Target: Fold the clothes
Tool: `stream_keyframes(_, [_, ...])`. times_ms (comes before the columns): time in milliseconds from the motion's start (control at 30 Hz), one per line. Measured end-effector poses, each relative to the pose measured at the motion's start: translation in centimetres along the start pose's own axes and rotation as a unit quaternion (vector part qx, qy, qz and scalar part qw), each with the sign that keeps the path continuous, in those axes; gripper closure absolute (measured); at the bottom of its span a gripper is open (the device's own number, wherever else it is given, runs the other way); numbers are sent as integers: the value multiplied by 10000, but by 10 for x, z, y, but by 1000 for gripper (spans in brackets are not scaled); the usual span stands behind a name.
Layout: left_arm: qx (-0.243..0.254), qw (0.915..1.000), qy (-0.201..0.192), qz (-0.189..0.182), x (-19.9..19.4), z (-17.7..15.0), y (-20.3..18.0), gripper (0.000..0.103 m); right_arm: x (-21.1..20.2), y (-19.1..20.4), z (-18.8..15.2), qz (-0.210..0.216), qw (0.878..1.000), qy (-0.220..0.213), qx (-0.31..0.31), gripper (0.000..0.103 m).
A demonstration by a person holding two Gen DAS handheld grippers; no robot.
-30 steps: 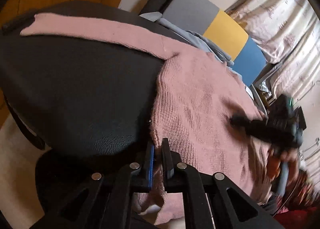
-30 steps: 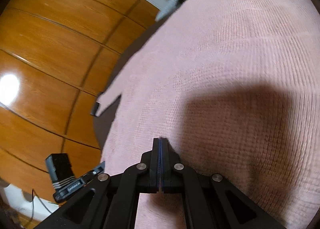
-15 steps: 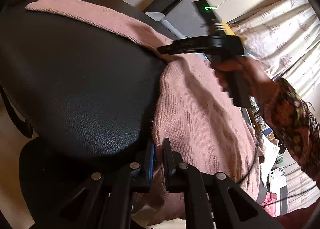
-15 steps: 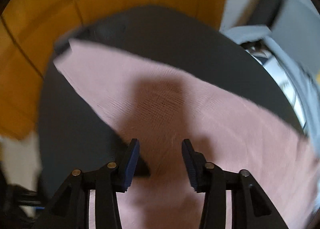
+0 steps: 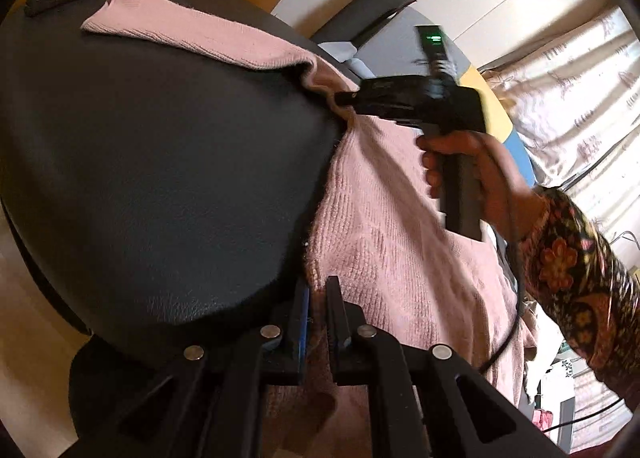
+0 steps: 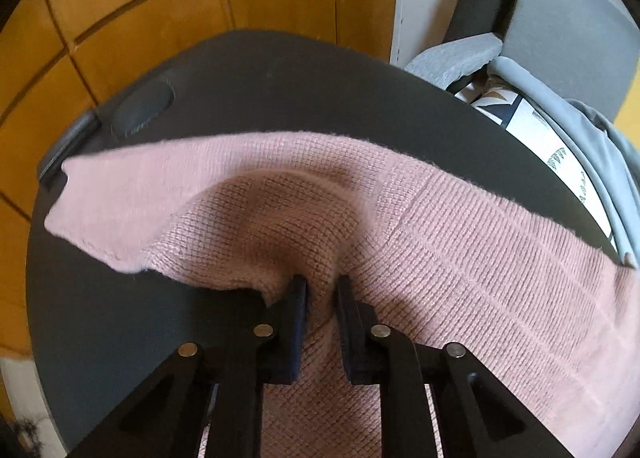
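— Where is the pink sweater [image 5: 384, 217] found?
— Spread over the black leather surface [image 5: 160, 161], its sleeve [image 6: 168, 185] stretched toward the far edge.
— How is it gripped?
— Its near hem is pinched in the left hand-held gripper [image 5: 316, 298], whose jaws are shut on the knit. The sleeve's base is bunched between the closing jaws of the right hand-held gripper [image 6: 320, 290], carried by a hand [image 5: 476, 169] in a floral cuff [image 5: 568, 258].

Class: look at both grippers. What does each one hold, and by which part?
Both hold the pink sweater. The left gripper is shut on its side edge. The right gripper is closing on a pinched ridge of knit where the sleeve joins the body.
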State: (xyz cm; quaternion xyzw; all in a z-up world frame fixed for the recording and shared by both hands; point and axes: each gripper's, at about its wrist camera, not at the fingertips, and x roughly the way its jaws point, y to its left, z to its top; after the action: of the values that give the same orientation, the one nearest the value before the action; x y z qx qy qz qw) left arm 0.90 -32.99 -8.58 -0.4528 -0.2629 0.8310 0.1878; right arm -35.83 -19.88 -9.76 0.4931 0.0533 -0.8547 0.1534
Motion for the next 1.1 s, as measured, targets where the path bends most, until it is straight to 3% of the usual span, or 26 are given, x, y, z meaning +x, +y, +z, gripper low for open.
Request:
stream_keyframes(67, [75, 9998, -65, 155, -7, -1, -3, 95, -11, -5, -3, 336, 9993, -47, 137, 68])
stream_keyframes(100, [85, 9996, -166, 213, -13, -3, -4, 95, -20, -10, -7, 553, 9981, -106, 256, 68])
stream_keyframes(167, [62, 9990, -374, 242, -25, -3, -5, 95, -61, -29, -32, 936, 9915, -619, 661, 60])
stream_keyframes(233, [30, 9981, -580, 217, -36, -1, -8, 95, -90, -42, -59, 855, 9910, -735, 720, 57])
stream_keyframes(400, [781, 9947, -620, 246, -31, 10, -56, 91, -144, -80, -156, -145, 9961, -469, 734, 57])
stream_keyframes(500, [1234, 9917, -309, 203, 5, 12, -93, 89, -156, -96, -201, -457, 9944, -241, 917, 57])
stream_keyframes(633, [1573, 9868, 107, 375, 65, 18, -130, 89, -147, -107, -238, -622, 9915, -30, 1145, 46])
stream_keyframes(700, [1647, 9846, 347, 467, 85, 17, -140, 89, -148, -97, -250, -773, 9922, -357, 915, 44])
stream_keyframes(833, [2016, 9756, 467, 736, 119, 17, -165, 88, -187, -110, -271, 19, 9855, -739, 1526, 44])
stream_keyframes(900, [2248, 9707, 209, 818, 129, 15, -170, 84, -226, -147, -305, -8, 9659, -1234, 2277, 44])
stream_keyframes(1000, [2271, 9713, 39, 710, 130, 12, -166, 83, -284, -202, -356, -80, 9214, -1948, 3362, 39])
stream_keyframes(1100, [2002, 9790, 15, 386, 126, 15, -154, 83, -349, -263, -425, -1415, 8742, -2184, 4100, 35])
